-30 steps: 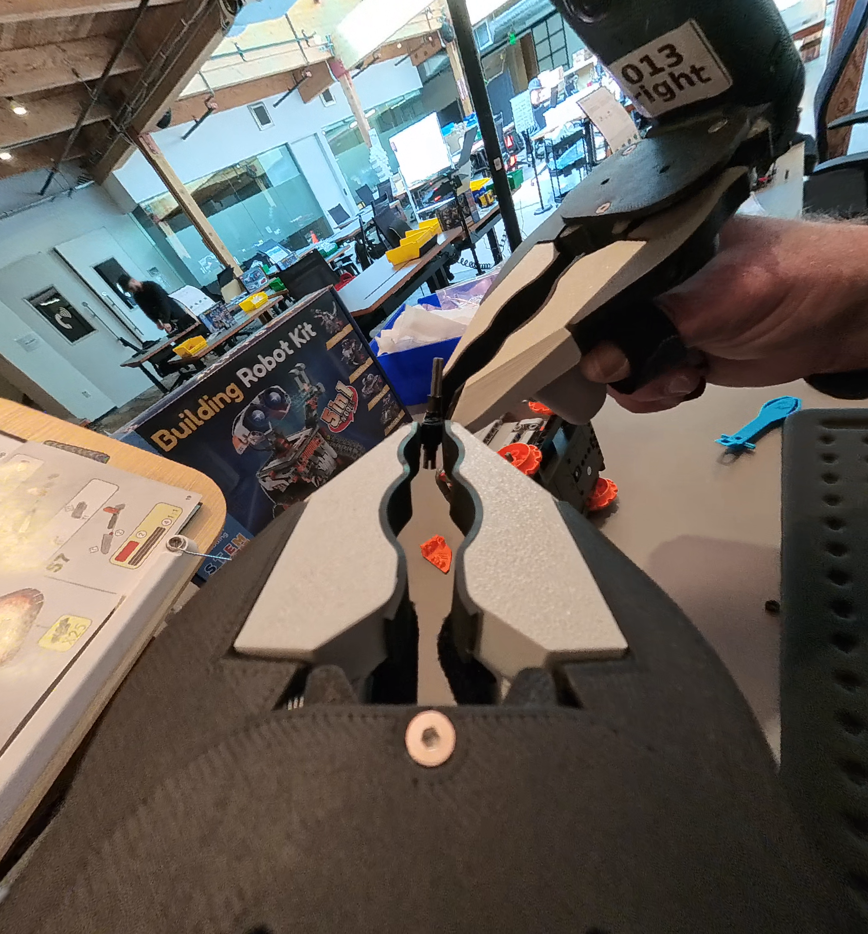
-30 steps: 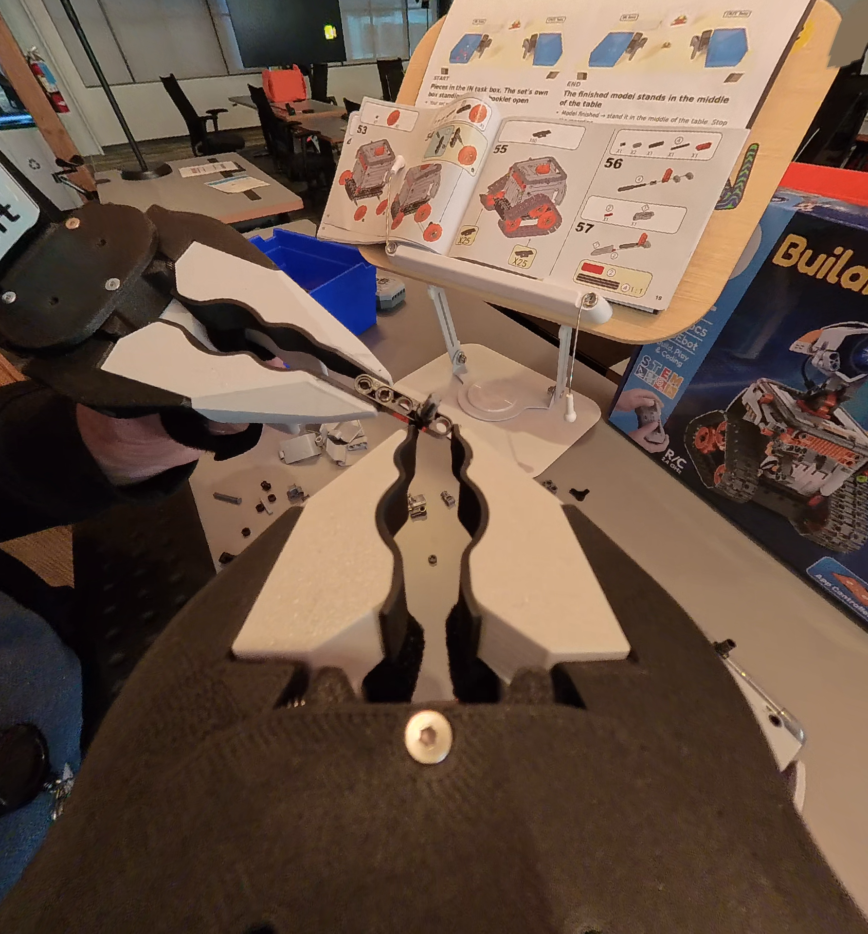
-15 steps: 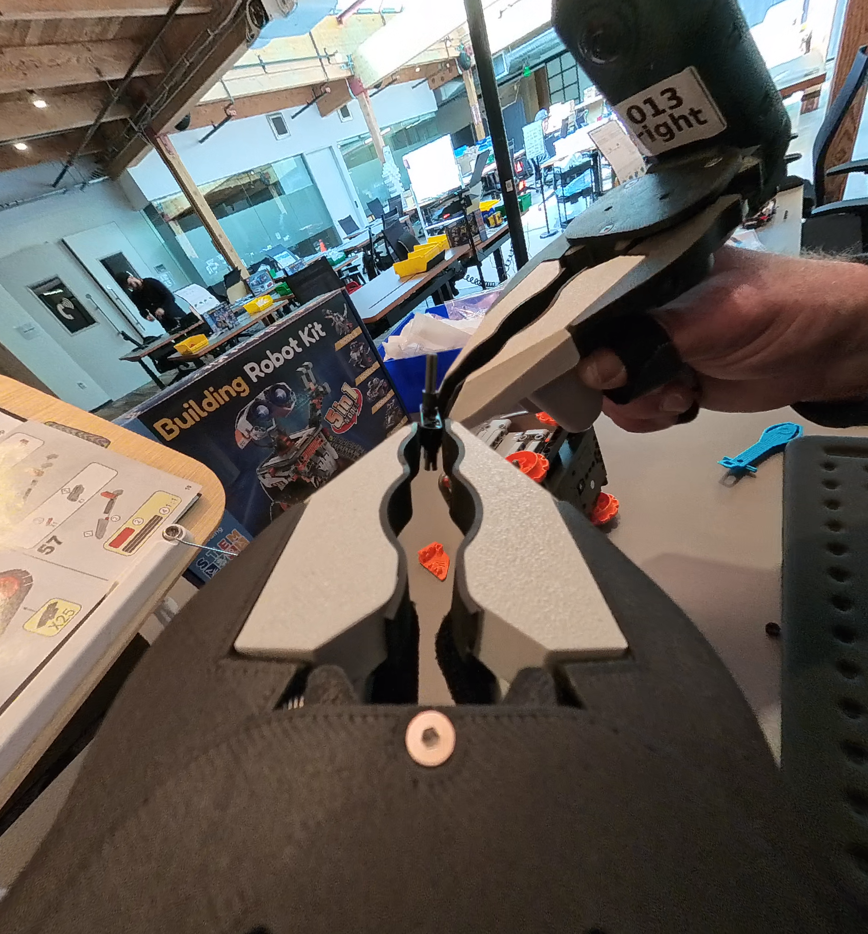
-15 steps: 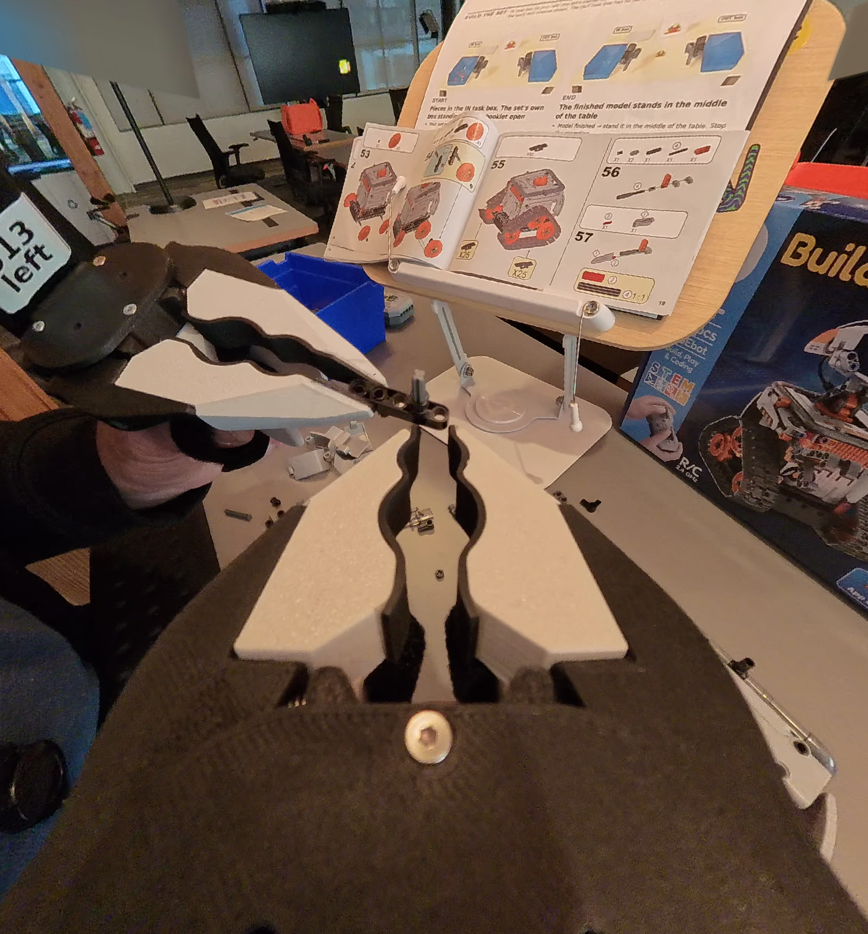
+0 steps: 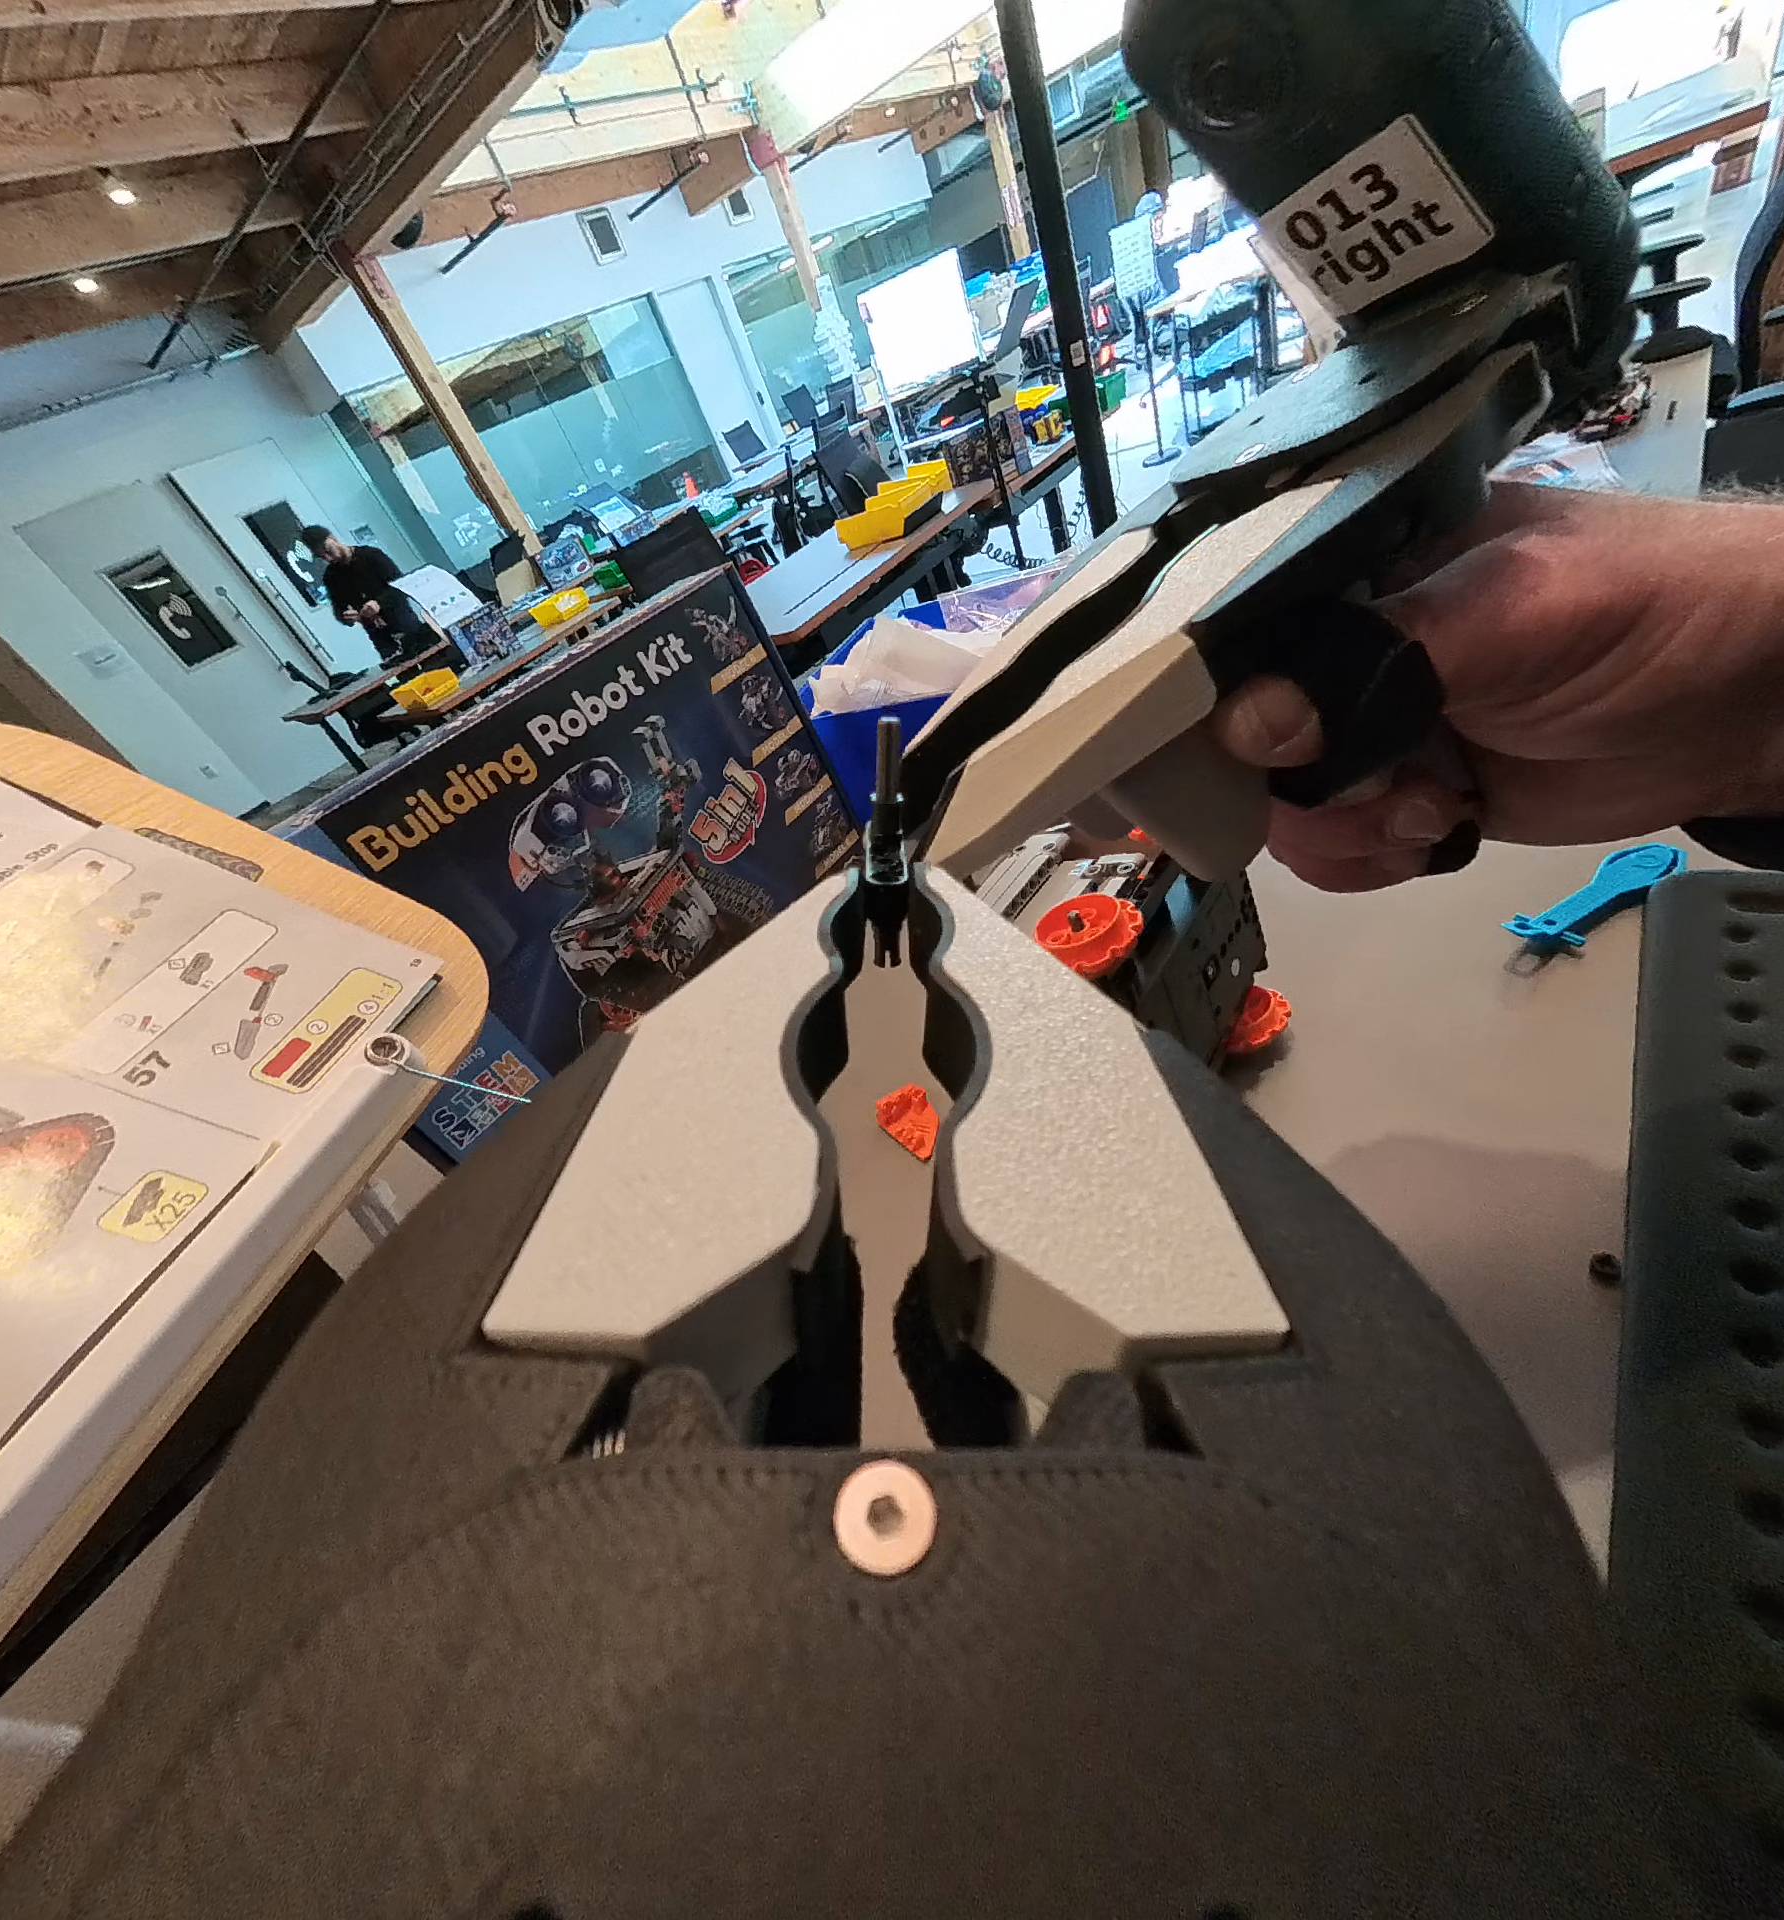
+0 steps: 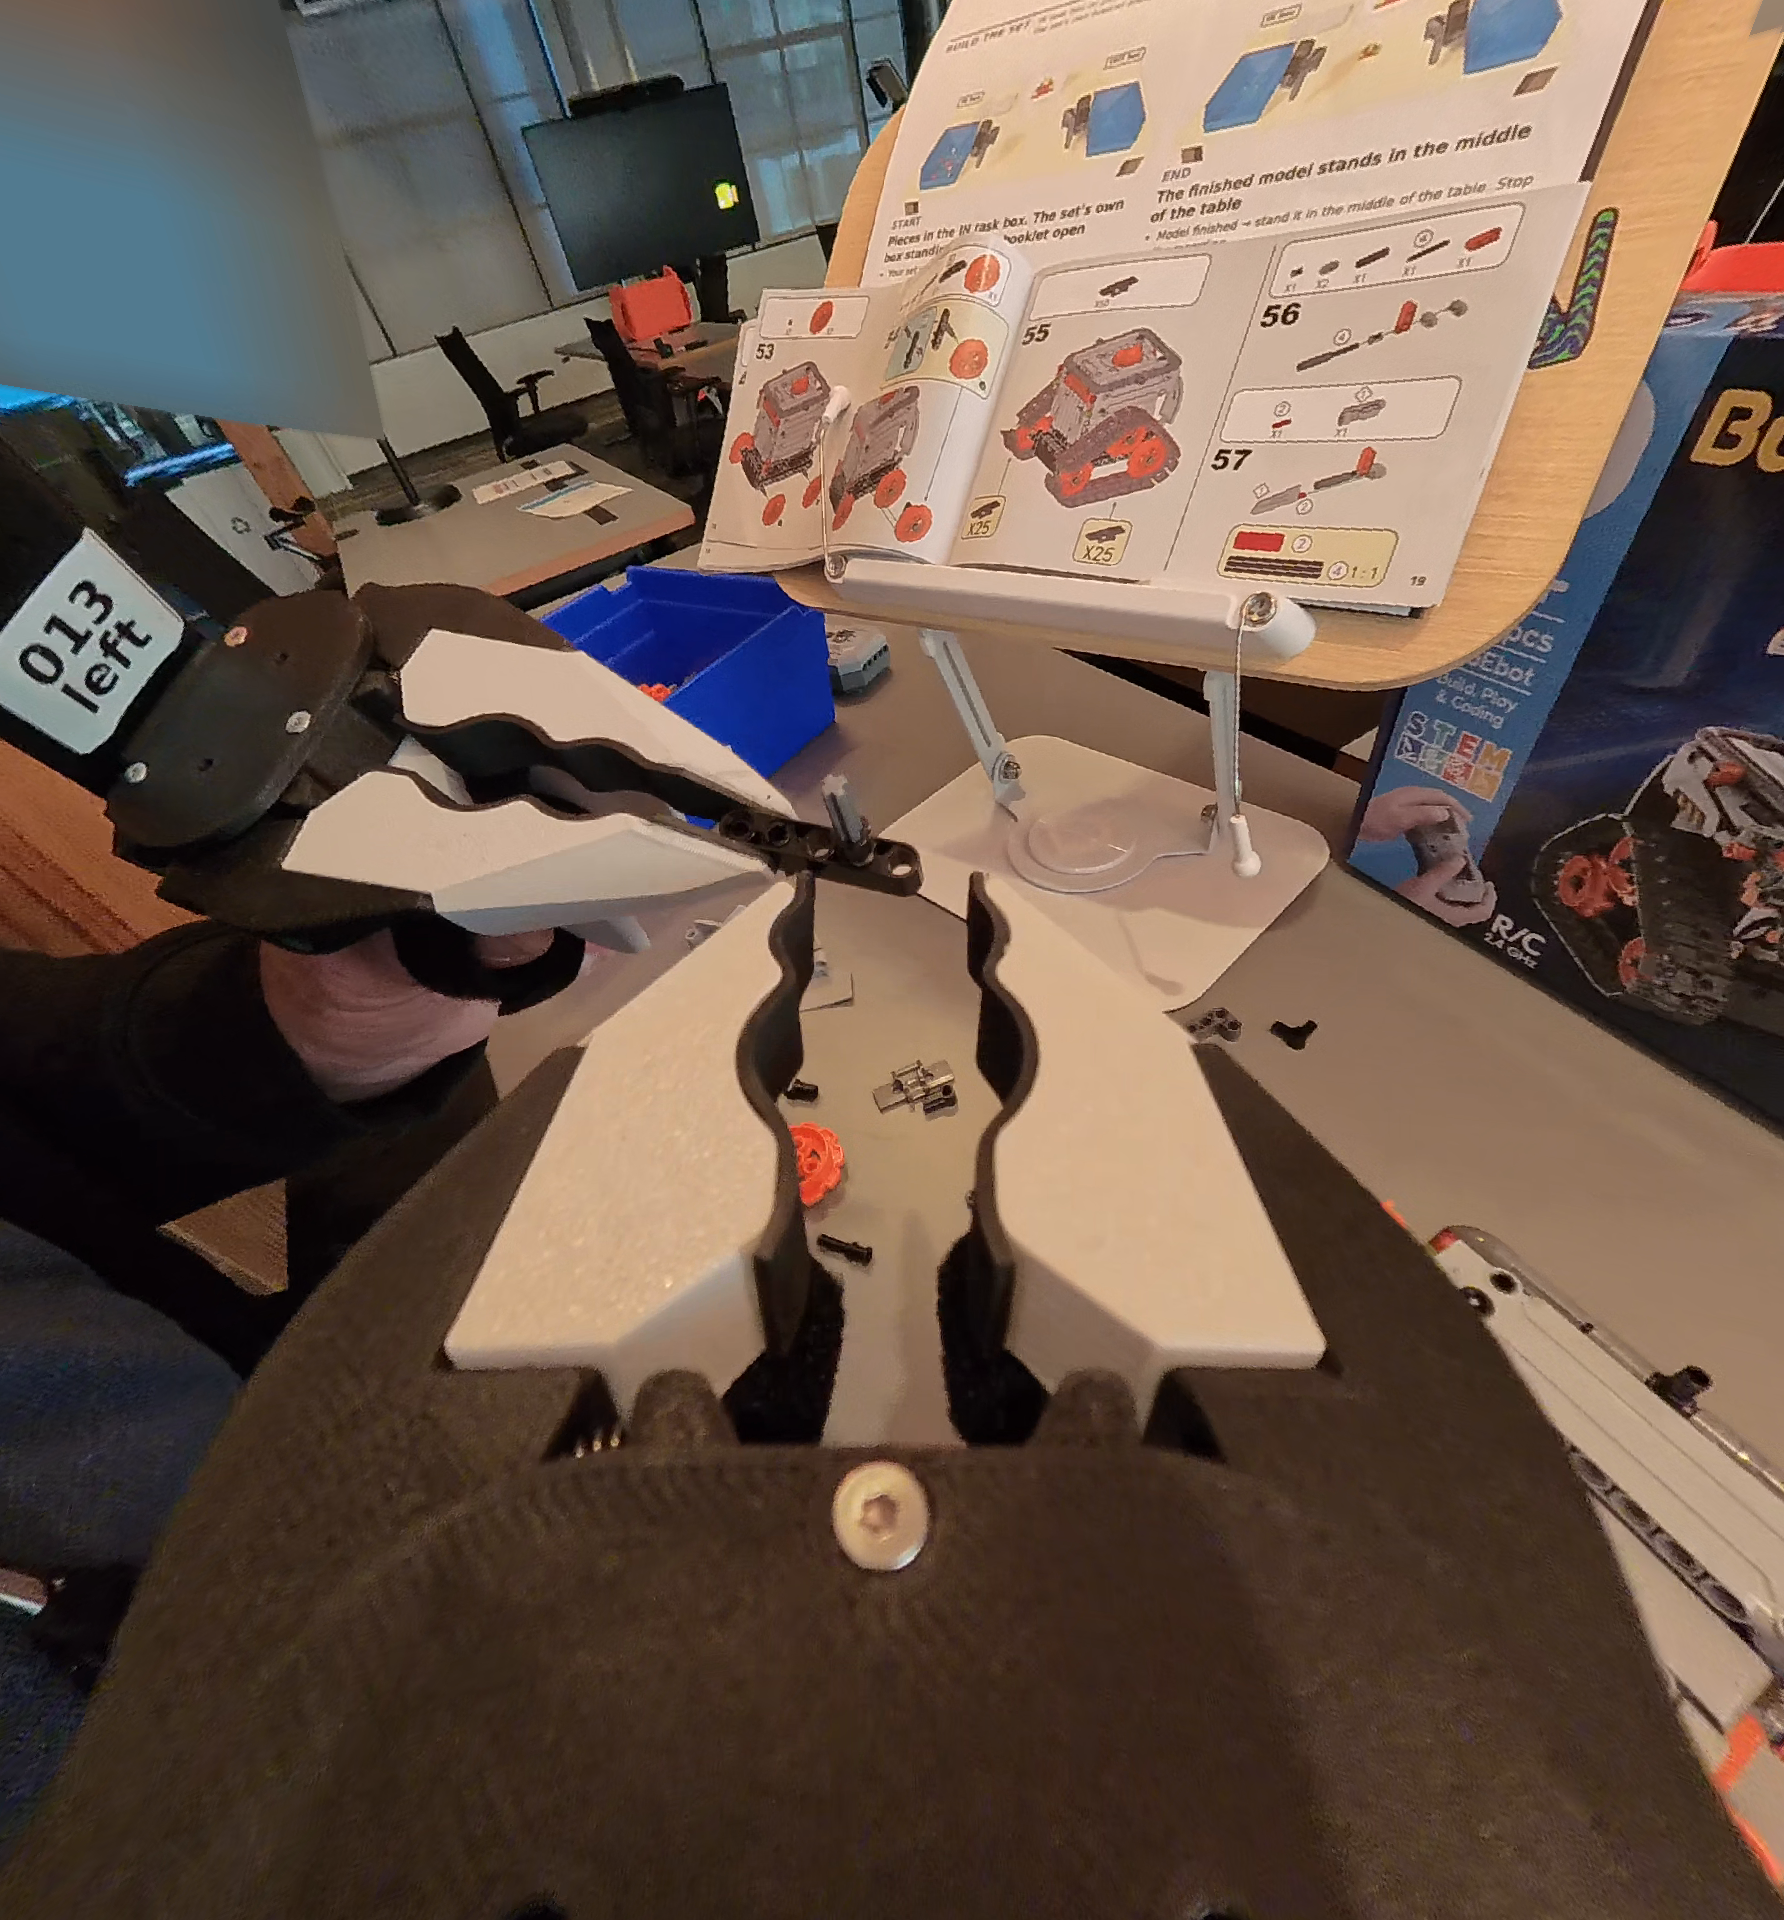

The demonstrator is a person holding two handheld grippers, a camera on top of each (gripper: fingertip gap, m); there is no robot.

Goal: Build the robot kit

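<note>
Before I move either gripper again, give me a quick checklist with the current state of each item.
1. Left gripper clamped on the black holed beam: ok, jaws shut on one end.
2. Grey pin standing upright in the beam: ok; how deep it sits, cannot tell.
3. Right gripper free of the beam: ok, jaws open and nothing between them.
4. Table below the right gripper free of parts: not ok; an orange gear, a small grey piece and black pins lie there.
5. Instruction booklet readable on its stand: ok, open and facing the right wrist view.
</note>
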